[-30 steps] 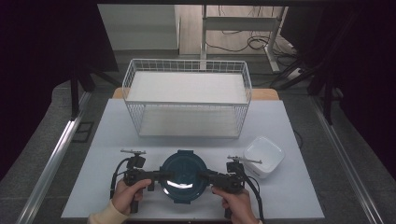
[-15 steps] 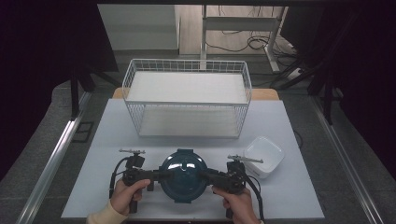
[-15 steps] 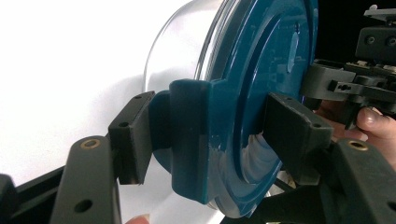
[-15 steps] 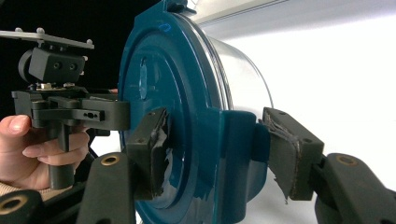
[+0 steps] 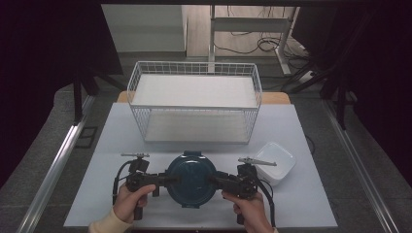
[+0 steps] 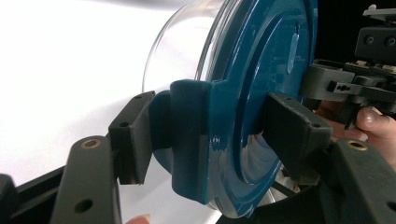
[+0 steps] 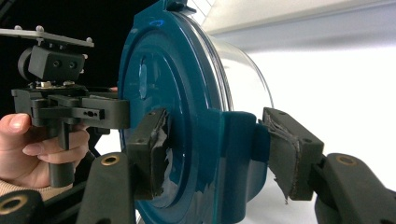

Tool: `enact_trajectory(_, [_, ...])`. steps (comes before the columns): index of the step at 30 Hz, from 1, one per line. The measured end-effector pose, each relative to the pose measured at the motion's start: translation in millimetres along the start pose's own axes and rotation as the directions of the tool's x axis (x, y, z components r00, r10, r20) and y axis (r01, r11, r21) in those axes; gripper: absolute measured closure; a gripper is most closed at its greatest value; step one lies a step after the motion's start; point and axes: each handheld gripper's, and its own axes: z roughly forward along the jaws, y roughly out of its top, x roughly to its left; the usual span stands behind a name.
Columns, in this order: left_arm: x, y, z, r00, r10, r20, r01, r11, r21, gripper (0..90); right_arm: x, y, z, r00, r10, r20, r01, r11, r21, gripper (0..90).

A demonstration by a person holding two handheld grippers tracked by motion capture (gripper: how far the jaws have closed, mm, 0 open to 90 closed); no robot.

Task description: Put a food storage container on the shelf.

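A round clear container with a dark teal lid (image 5: 191,178) is held just above the table's front edge between both grippers. My left gripper (image 5: 167,180) is shut on the lid's left latch tab (image 6: 187,140), one pad under the tab and one on the lid's top. My right gripper (image 5: 216,179) is shut on the opposite latch tab (image 7: 236,158) in the same way. The clear bowl (image 6: 177,51) curves away behind the lid. In each gripper view, the other hand and its gripper lie beyond the lid.
A white wire basket (image 5: 194,108) with a white floor stands at the back middle of the pale table (image 5: 301,208). A small white square bowl (image 5: 275,162) sits just right of my right gripper. Dark curtains and metal rails flank the table.
The bright glare on the lid's near side has gone, as if the container has tipped slightly. Both grippers stay clamped on the tabs and have barely moved.
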Motion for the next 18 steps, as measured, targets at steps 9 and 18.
enact_trajectory(9, [-12.6,18.7,-9.6,0.9996,0.03,0.004,-0.029,0.9989,-0.037,37.2,6.2,19.3,-6.8,0.9996,-0.021,-0.016,0.021,1.0,-0.017,42.9])
enact_trajectory(18, [-25.2,33.9,-18.5,0.9982,0.058,0.014,-0.057,0.9966,-0.06,37.4,19.5,39.7,-17.8,0.9981,-0.06,-0.015,0.06,0.997,-0.042,43.4])
